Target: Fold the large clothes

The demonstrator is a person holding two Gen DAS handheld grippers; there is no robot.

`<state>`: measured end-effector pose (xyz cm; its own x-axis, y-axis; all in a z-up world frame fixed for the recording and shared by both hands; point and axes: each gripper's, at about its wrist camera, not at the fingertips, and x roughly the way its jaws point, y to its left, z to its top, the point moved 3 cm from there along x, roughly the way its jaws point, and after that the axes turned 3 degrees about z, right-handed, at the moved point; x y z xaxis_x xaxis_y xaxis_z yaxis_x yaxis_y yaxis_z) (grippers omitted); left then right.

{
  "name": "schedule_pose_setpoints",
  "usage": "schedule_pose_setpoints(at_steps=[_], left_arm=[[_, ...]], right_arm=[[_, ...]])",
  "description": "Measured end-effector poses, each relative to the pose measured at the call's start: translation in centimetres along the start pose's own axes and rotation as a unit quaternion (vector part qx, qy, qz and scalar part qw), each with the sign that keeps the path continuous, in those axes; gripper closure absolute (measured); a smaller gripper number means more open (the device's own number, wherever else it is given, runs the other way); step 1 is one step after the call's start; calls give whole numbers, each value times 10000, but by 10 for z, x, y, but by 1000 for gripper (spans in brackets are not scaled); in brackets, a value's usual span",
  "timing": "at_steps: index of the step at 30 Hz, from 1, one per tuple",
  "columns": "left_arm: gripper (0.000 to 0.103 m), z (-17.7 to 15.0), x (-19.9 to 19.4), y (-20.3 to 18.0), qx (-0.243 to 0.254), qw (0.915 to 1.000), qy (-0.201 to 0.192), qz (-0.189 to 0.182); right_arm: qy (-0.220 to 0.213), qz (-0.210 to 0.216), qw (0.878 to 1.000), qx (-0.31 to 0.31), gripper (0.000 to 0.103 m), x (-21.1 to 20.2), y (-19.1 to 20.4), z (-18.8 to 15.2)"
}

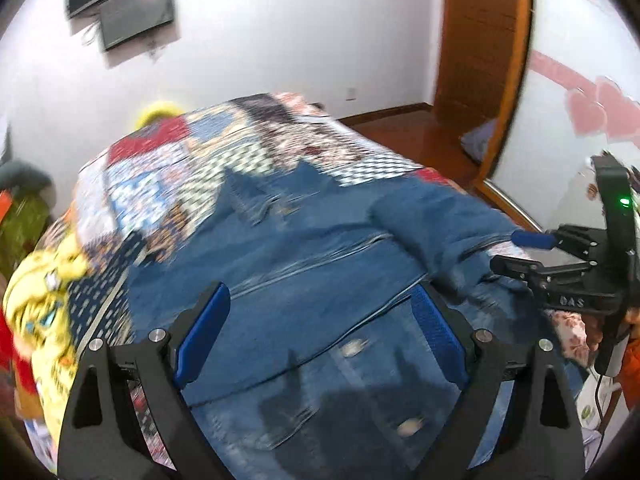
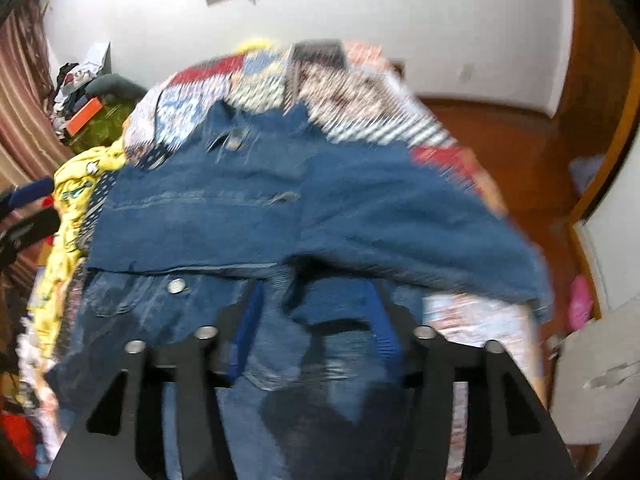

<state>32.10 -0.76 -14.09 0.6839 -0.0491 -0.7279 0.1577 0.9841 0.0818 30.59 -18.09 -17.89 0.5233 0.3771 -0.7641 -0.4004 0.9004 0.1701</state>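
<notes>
Both claws hang over the denim jacket [image 1: 320,248] I am folding on the bed [image 1: 168,168]: my left claw [image 1: 320,320] stands wide open above the cloth, gripping nothing. My right claw [image 2: 312,320], seen at the jacket's right edge from the left camera, is part open, though blur hides whether its blue pads still pinch the fabric. One sleeve [image 2: 420,224] lies folded across the jacket's body; a yellow garment [image 1: 44,300] sits just beside the jacket's left side.
</notes>
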Motion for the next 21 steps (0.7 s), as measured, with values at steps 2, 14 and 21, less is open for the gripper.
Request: schedule_pose_setpoints(at_steps=[2,14,21], left_arm=[[11,13,8,-21,262,9996,-23,-59],[11,33,102,-143,2046,9781,185,-326],[37,12,148,-184,2854,9569,469,-255]], right_arm=[[-216,-236,9995,-10,37,-14,-13,2],[-482,-1051,9894,877,23,-34,-99,-10],[-232,-783,9858,1464,23,-17,-119,-32]])
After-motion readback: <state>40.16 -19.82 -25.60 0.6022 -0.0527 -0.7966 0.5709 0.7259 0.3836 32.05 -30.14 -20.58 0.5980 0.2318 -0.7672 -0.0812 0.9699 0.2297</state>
